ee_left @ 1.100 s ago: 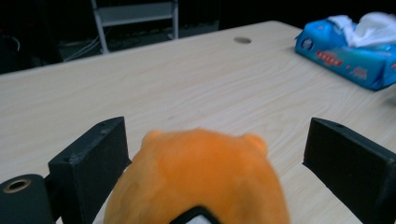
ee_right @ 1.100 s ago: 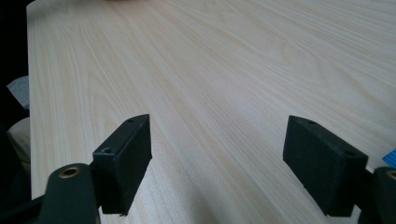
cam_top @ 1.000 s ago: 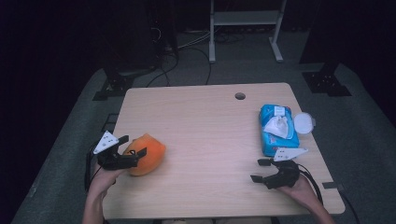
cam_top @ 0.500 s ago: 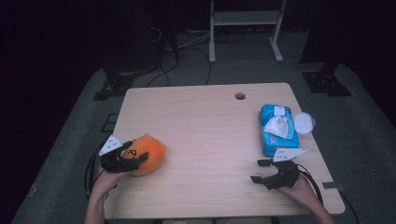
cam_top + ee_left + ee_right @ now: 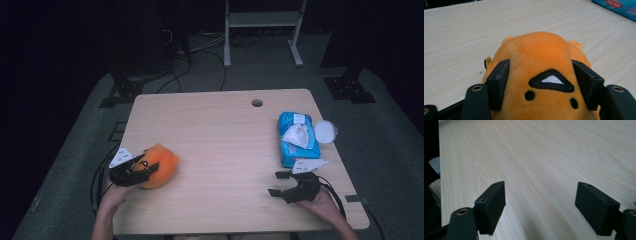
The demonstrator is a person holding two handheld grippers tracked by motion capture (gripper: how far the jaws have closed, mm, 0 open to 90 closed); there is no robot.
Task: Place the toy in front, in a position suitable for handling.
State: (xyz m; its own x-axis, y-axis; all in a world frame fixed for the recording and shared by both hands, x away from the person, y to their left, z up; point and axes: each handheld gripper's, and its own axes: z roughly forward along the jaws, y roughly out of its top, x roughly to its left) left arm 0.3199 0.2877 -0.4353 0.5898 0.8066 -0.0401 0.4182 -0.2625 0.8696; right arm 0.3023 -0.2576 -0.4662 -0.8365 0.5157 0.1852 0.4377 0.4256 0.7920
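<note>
The plush [image 5: 159, 166] lies at the lower left of the high view, near the table's [image 5: 220, 135] left edge. The left gripper [image 5: 145, 171] is on it. In the left gripper view the plush [image 5: 541, 75] sits between the two black jaws, which have just been closing and now press into its orange sides. That view also shows a stitched black-and-white triangle, two black dots and a small yellow tag on the plush, none legible from above. A corner of the blue pack [image 5: 619, 7] appears at the upper right of that view.

The right gripper [image 5: 278, 183] rests at the lower right of the high view, jaws spread. The right gripper view shows bare wood between them.

At the right of the high view the blue pack [image 5: 295, 142] lies with a white tissue [image 5: 296, 134] pulled up, a white lid [image 5: 325, 131] just beside it. A round hole [image 5: 257, 103] sits near the far edge. Bare table separates plush and pack.
</note>
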